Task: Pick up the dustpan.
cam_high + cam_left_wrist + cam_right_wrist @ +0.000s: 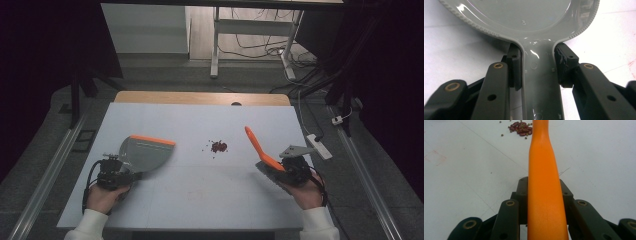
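Beans (218, 146) sit in a small red heap mid-table, between the grey dustpan (145, 152) and the orange brush (260, 147). Left gripper (131, 175) clamps the dustpan's handle, right gripper (280, 172) pinches the brush handle. Tools gripped; next, I reckon, sweep inward. The right gripper view reveals stray greenish beans beside the heap.

A white table (200, 195) stands in the middle of the room, its far edge showing a strip of bare wood (200, 97). The floor (45, 130) around it is grey carpet, with metal rails (47, 170) running along both sides. Beyond the table stands a white desk frame (216, 45) with loose cables (260, 47) tangled beneath it on a paler floor. Dark curtains (40, 60) close in left and right. A white power strip (320, 146) lies at the table's right edge. Light falls evenly from above.
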A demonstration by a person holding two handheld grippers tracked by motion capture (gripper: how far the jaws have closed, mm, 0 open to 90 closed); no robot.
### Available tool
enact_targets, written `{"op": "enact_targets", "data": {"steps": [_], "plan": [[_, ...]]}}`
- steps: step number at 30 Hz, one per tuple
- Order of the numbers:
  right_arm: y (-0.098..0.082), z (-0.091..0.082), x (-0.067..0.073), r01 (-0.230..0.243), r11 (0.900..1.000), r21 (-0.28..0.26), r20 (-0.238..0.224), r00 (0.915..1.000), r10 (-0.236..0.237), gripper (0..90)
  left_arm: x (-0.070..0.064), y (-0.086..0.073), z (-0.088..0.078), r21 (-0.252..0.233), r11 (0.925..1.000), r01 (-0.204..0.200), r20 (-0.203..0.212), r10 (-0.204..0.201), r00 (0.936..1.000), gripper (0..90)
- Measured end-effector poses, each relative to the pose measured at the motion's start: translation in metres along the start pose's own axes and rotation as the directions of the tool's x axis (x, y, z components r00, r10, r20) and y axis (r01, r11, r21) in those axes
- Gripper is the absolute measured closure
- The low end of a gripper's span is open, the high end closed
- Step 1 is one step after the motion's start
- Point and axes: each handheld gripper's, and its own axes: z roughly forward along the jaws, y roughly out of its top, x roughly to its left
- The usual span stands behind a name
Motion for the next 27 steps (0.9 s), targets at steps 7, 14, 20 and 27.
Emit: {"op": "enact_targets", "data": {"steps": [7, 14, 20, 27], "plan": [[0.000, 0.000, 0.000, 0.002, 1.000, 0.000, 0.003, 1.0000, -0.002, 70.5, 0.004, 0.000, -0.003, -0.037, 0.9990, -0.024, 0.028, 0.025, 0.9993, 61.6], [-0.001, 0.001, 0.000, 0.000, 1.000, -0.002, 0.019, 0.9998, 0.000, 70.5, 0.008, 0.004, -0.001, -0.063, 0.9970, -0.046, 0.047, 0.049, 0.9977, 61.6], [-0.001, 0.002, 0.000, -0.003, 1.000, -0.001, 0.026, 0.9997, 0.003, 70.5, 0.014, 0.010, 0.000, -0.087, 0.9917, -0.095, 0.065, 0.101, 0.9928, 61.6], [-0.001, 0.004, -0.001, -0.016, 1.000, -0.008, 0.046, 0.9988, 0.016, 70.5, 0.022, 0.023, 0.004, -0.106, 0.9830, -0.150, 0.081, 0.159, 0.9840, 61.6]]}}
